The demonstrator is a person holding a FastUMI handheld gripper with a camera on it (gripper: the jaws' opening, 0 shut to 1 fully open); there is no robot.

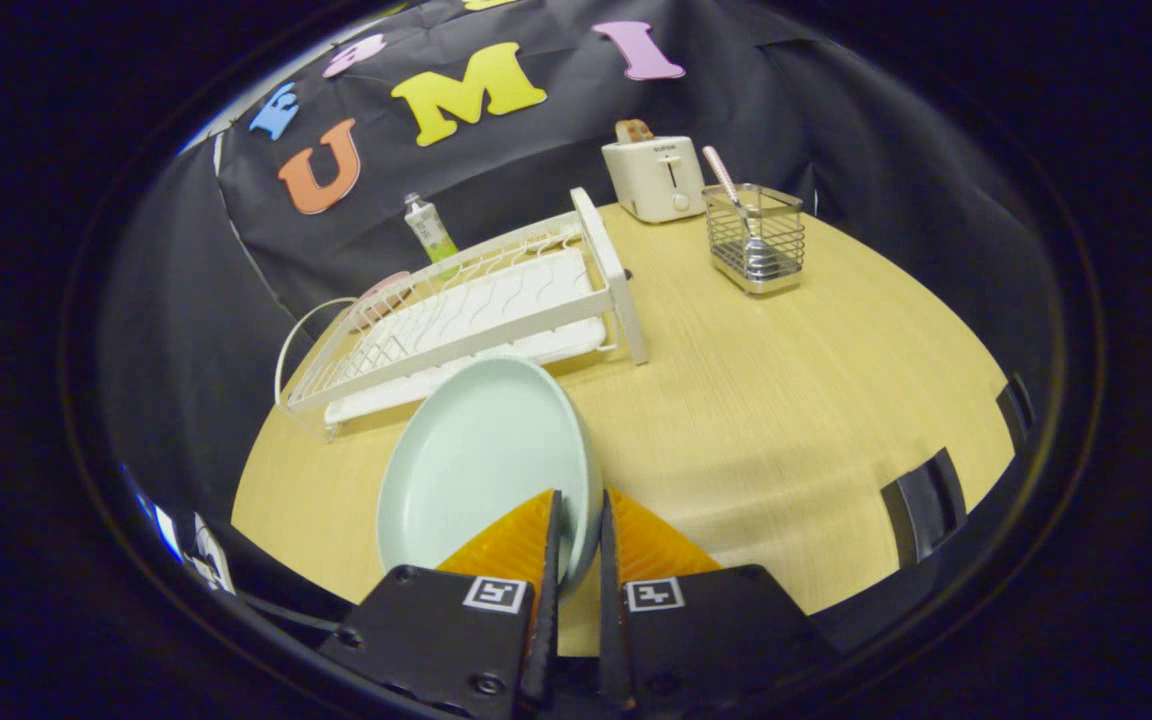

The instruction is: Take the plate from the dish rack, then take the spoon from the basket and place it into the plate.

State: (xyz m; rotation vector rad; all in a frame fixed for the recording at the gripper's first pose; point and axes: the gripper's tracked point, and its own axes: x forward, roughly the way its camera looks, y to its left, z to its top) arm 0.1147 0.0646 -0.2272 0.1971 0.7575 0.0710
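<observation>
My gripper (578,510) is shut on the rim of a pale mint plate (476,460), which stands tilted on edge just above the wooden table, in front of the white wire dish rack (496,300). One finger is inside the plate, the other behind its rim. Beyond the fingers to the right stands a wire basket (756,240) holding a spoon (736,205) with a pink handle leaning out of it.
A white toaster (654,178) with a slice of bread stands at the back beside the basket. A small green-labelled bottle (431,230) stands behind the rack. A pink dish (381,295) sits at the rack's far left. Bare wooden table (786,400) lies right of the plate.
</observation>
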